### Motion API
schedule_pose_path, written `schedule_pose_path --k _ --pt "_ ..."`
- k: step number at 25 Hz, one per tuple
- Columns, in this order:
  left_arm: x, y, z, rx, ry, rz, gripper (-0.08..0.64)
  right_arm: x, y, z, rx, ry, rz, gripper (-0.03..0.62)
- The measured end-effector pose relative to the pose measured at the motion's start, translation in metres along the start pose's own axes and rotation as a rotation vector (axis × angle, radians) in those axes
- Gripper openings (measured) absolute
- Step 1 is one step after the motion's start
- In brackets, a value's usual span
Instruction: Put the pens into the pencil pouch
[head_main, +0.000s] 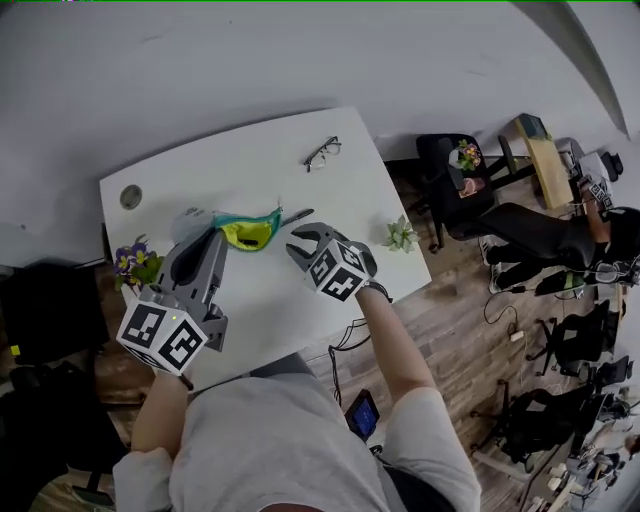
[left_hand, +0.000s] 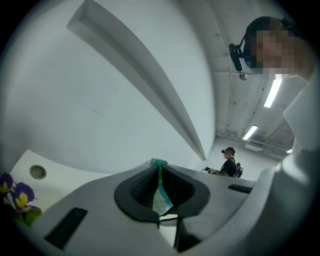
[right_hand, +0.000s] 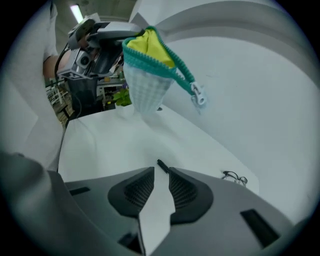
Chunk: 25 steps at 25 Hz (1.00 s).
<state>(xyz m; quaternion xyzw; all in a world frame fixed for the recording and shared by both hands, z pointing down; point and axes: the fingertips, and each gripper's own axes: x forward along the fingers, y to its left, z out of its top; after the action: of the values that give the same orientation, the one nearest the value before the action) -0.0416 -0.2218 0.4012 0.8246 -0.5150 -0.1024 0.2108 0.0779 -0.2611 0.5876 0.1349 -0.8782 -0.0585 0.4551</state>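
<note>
Pen (right_hand: 160, 164) is lying just beyond my narrowly parted right gripper (right_hand: 161, 172); I'm wanting it centred before closing, left gripper (left_hand: 160, 165) pinching the pouch (right_hand: 146, 86).

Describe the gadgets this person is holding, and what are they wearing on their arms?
Each hand carries a chunky grey plastic tool. The left claw and right claw each have two broad grey jaws lined with black ribbed pads. At the back of each sits a cube covered in black-and-white square markers. The person wears a pale grey short-sleeved shirt.
</note>
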Motion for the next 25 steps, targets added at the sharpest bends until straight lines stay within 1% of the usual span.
schedule_pose_path --k 7,10,13,16,19,22,25 --pt "0.004 0.01 0.0 -0.006 -0.025 0.067 0.04 0.042 0.002 0.003 -0.256 0.082 0.152 0.11" --pt "0.006 0.016 0.0 -0.011 -0.037 0.092 0.04 0.058 0.004 0.004 -0.339 0.11 0.203 0.11" --pt "0.005 0.023 0.001 -0.017 -0.048 0.117 0.041 0.072 0.005 0.004 -0.402 0.141 0.246 0.11" --pt "0.005 0.028 0.002 -0.02 -0.053 0.135 0.04 0.082 0.005 0.005 -0.438 0.159 0.278 0.11" --pt "0.004 0.032 0.003 -0.023 -0.054 0.148 0.04 0.092 0.006 0.001 -0.451 0.193 0.31 0.11" --pt "0.005 0.036 0.002 -0.027 -0.054 0.153 0.04 0.099 0.006 -0.007 -0.423 0.223 0.345 0.108" --pt "0.006 0.037 0.003 -0.027 -0.055 0.151 0.041 0.099 0.007 -0.008 -0.401 0.226 0.364 0.095"
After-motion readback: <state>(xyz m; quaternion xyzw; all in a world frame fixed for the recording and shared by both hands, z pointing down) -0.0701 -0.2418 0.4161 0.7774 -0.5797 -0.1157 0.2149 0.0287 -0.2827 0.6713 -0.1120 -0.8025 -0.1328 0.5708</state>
